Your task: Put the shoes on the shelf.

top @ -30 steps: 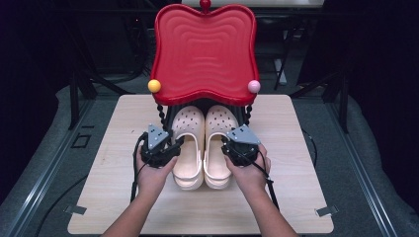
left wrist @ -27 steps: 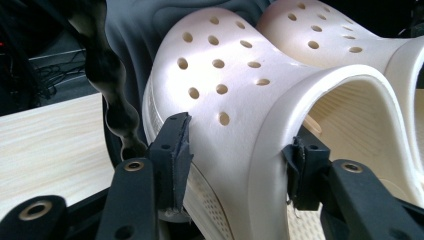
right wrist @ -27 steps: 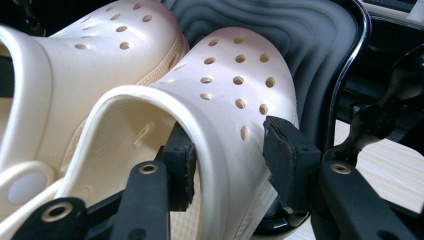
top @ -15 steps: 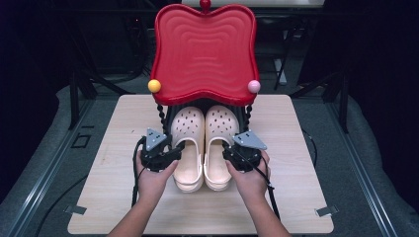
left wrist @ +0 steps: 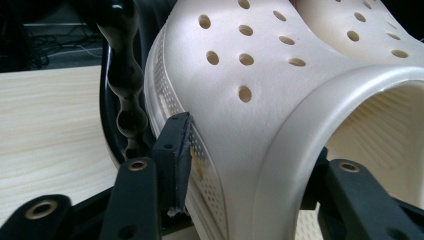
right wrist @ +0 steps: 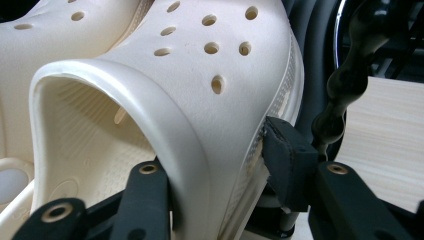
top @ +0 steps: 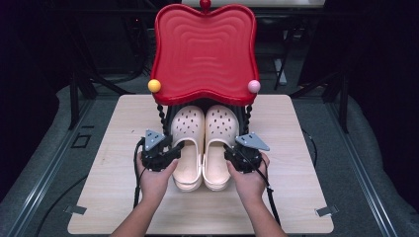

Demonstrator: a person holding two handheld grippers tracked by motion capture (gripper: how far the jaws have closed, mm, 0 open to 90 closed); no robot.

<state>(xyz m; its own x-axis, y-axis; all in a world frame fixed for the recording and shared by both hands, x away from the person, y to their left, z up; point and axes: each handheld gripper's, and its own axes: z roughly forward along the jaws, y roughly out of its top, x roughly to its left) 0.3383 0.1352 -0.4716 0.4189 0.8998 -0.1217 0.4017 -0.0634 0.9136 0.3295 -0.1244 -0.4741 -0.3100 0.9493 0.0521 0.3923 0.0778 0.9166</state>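
Two cream clogs stand side by side on the table, toes under a red stool. My left gripper (top: 173,150) (left wrist: 250,165) straddles the outer side wall of the left clog (top: 188,148) (left wrist: 240,65), one pad (left wrist: 175,150) against the outside and the other jaw inside the opening. My right gripper (top: 232,154) (right wrist: 220,165) holds the outer wall of the right clog (top: 220,143) (right wrist: 200,75) the same way, its pad (right wrist: 285,160) pressed on the outside. Both grippers' jaws have just been closing, each with a clog wall between them.
The red wavy-edged stool top (top: 203,49) overhangs the clogs' toes, with a yellow ball (top: 154,85) and a pink ball (top: 254,86) at its front corners. Its black beaded legs (left wrist: 125,75) (right wrist: 350,75) stand just outside each clog. The wooden table (top: 296,197) spreads to either side.
Both hands and grippers have slipped a little toward the near edge along the clogs' sides. The clogs and the stool stay where they were.
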